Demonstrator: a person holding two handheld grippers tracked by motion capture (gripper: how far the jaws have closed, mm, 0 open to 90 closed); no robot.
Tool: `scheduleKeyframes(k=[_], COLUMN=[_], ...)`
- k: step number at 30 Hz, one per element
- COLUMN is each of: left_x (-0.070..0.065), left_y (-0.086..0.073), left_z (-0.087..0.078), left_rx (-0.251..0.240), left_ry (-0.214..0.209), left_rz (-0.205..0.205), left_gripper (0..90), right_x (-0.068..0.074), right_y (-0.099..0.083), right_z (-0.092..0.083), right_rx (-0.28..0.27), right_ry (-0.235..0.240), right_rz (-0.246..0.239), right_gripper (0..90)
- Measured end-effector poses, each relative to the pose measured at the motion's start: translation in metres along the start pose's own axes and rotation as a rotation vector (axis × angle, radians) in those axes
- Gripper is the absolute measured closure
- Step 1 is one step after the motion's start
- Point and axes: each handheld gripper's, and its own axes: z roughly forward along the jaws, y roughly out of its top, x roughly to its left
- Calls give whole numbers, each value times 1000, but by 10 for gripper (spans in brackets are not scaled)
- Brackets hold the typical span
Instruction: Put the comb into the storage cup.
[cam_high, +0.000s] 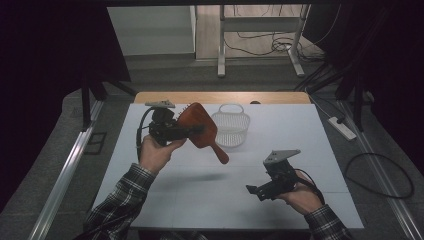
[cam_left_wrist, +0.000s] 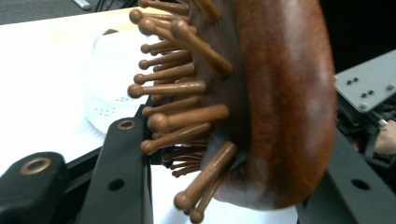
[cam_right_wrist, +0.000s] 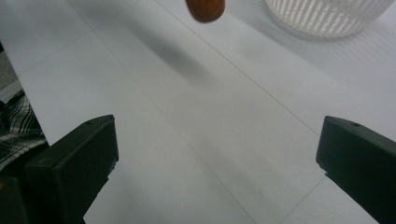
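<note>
Above the white table (cam_high: 210, 200), left gripper (cam_high: 192, 131) jaws pinching hairbrush (cam_high: 202, 131), right gripper (cam_high: 252, 191) jaws spread.

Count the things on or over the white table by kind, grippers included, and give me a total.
Brush: 1
Basket: 1
Grippers: 2, left gripper and right gripper
Total: 4
</note>
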Motion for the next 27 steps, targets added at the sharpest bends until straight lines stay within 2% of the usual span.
scheduleKeyframes(k=[3, 10, 27], left_x=[2, 7, 14], left_y=[2, 6, 19], left_z=[-1, -3, -8], left_rx=[-4, -11, -31], left_ry=[2, 15, 37], left_rz=[-4, -9, -21], left_gripper=[556, 556, 556], right_x=[1, -4, -12], right_y=[-3, -15, -40], right_z=[-4, -12, -32], right_rx=[-3, -1, 2], right_ry=[-6, -29, -90], right_rz=[-3, 33, 86], right_gripper=[0, 0, 0])
